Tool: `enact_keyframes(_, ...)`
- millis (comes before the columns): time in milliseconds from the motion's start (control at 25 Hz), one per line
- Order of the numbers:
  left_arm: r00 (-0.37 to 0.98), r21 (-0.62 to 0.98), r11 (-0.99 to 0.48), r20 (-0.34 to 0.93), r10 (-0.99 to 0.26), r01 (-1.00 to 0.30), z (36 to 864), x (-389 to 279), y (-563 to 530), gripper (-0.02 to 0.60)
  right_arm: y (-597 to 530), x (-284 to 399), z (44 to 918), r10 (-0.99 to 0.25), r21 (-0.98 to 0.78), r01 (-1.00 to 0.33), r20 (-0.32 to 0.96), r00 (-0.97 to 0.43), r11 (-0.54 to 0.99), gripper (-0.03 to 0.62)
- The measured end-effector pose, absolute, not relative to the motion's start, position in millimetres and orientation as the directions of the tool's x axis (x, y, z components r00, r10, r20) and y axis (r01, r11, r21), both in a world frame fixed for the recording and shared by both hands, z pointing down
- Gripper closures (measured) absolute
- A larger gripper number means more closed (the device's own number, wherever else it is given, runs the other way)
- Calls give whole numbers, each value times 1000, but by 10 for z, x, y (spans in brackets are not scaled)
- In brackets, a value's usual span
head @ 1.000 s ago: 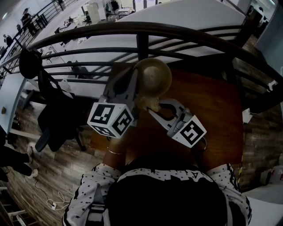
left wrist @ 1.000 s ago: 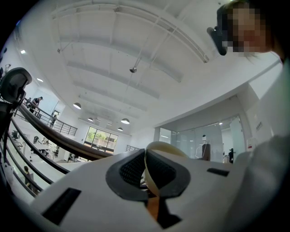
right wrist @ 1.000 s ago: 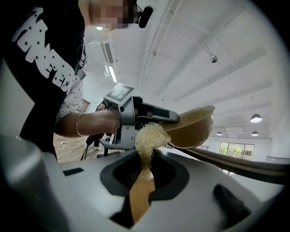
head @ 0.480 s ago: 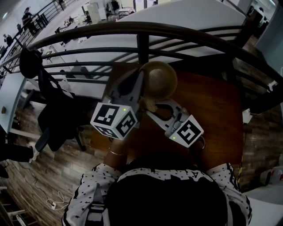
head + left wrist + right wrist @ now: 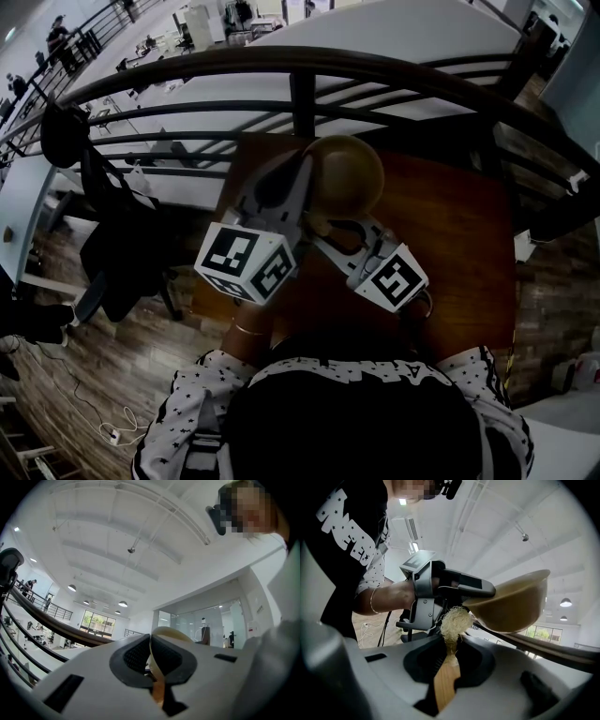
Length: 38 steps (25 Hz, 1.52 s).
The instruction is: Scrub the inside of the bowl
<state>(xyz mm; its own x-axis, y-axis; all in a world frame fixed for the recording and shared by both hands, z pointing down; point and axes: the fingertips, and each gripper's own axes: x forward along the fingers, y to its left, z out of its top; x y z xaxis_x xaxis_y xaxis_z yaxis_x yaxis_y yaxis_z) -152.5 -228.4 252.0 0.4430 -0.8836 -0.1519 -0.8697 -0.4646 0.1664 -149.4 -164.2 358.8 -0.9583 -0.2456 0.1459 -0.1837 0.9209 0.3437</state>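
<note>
1. Nearest the head cam, a black top w/ white star-print sleeves (image 5: 217,377) is being worn by the person.
2. A brush (image 5: 446,680) w/ flat wooden handle and pale straw-like fibre head is being clamped by the right gripper (image 5: 448,660). Its jaws are being kept narrow on the handle, w/ the fibre tuft sticking out past the tips.
3. The tuft is being held just beside the lower edge of a tan round bowl (image 5: 349,172) and close to the other gripper's jaw. Whether it is touching the bowl cannot be told.
4. The bowl's rim is being pinched by the left gripper (image 5: 151,656). Its jaws are being kept almost together, w/ only the thin bowl wall between the pads.
5. The bowl is being held up tilted, off and above a brown wooden table top (image 5: 450,225).
6. Beyond the table, a dark metal railing (image 5: 302,94) w/ curved rails is being seen.
7. Farthest off, a lower level w/ pale desks is being seen through the rails; details are too small to tell.
</note>
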Motion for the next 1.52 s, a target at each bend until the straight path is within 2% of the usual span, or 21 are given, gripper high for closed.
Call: enact_keyframes(1520,370,180,-391,-142,-918,-902,2615,-1911,-2170,558,-1794,-1295,3693,-350,288,-302,132,-927,909,534)
